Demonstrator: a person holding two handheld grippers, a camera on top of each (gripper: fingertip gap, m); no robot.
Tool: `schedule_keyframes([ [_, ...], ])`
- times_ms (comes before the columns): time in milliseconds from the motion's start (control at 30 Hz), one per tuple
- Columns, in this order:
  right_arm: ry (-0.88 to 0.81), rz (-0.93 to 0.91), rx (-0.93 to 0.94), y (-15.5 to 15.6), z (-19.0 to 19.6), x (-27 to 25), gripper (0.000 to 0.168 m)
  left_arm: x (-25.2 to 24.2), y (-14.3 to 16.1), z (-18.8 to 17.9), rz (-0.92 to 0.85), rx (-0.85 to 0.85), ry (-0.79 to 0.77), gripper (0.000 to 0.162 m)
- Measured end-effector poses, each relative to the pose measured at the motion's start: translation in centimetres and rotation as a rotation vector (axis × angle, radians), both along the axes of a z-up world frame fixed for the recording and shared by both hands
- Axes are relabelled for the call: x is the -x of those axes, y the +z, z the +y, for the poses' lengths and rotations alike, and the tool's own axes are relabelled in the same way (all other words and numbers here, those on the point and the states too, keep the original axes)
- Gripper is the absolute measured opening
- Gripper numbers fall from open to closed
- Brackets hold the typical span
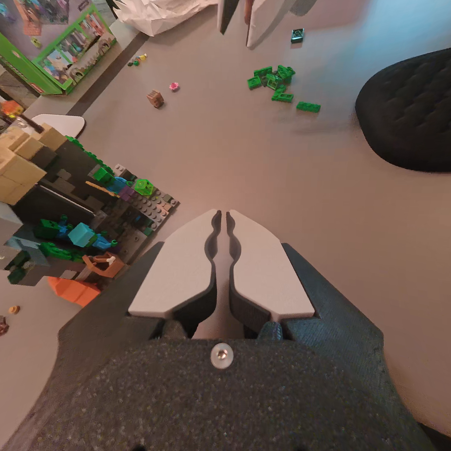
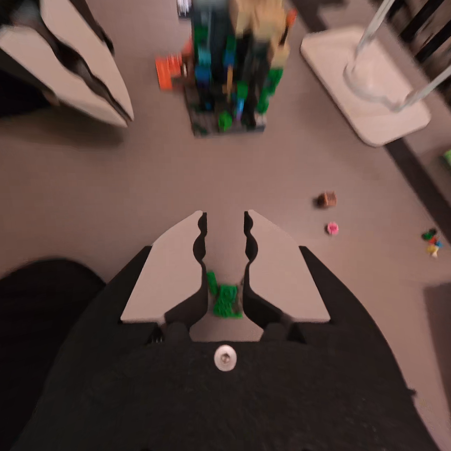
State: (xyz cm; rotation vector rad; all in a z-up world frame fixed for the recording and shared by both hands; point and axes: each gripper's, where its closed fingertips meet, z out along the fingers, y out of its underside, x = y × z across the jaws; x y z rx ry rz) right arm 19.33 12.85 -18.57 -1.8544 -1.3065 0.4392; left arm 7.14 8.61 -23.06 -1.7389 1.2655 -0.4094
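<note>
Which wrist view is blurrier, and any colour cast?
Right wrist view: motion-smeared, brick build and small loose pieces soft. Left wrist view: mostly sharp, green bricks crisp, bluish cast at the top right, fisheye bending edges.

- Grey tabletop (image 1: pixel 219 151): carries every item listed.
- Multicoloured brick-built model (image 1: pixel 73 207): left of the left gripper (image 1: pixel 224 214).
- Heap of green bricks (image 1: pixel 275 81): ahead, to the right; in the blurred right wrist view, apparently beneath the right gripper (image 2: pixel 225 214).
- Black quilted cushion (image 1: pixel 410 114): right of the heap.
- Green printed box (image 1: pixel 56 53): far left, behind the model.
</note>
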Motion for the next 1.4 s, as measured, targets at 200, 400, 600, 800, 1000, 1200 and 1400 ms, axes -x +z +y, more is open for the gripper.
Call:
schedule_keyframes([
  [200, -0.117, 0.366, -0.149, 5.1, -0.6, 6.6, 0.032, 0.8, 2.0, 1.0, -0.109, -0.026, 0.077, 0.0],
  [400, -0.197, 0.531, -0.217, 6.2, -0.3, 8.9, 0.023, 4.1, 6.1, 3.7, -0.273, -0.107, 0.27, 0.0],
  [600, -0.155, 0.523, -0.195, 3.9, -1.0, 9.5, 0.0, 9.7, 11.0, 7.9, -0.434, -0.164, 0.44, 0.017],
  [800, -0.06, 0.485, -0.212, 3.0, -2.5, 10.8, 0.0, 11.3, 13.5, 12.3, -0.435, -0.087, 0.404, 0.033],
  [1000, -0.027, 0.452, -0.214, 2.5, -2.9, 10.6, 0.0, 10.2, 14.7, 14.6, -0.379, -0.136, 0.341, 0.026],
  [1200, -0.029, 0.467, -0.191, 2.7, -2.8, 10.2, 0.0, 9.5, 14.1, 15.2, -0.319, -0.07, 0.308, 0.015],
  [1400, -0.026, 0.471, -0.191, 2.8, -2.9, 10.1, 0.0, 9.7, 14.0, 15.4, -0.281, -0.062, 0.309, 0.012],
])
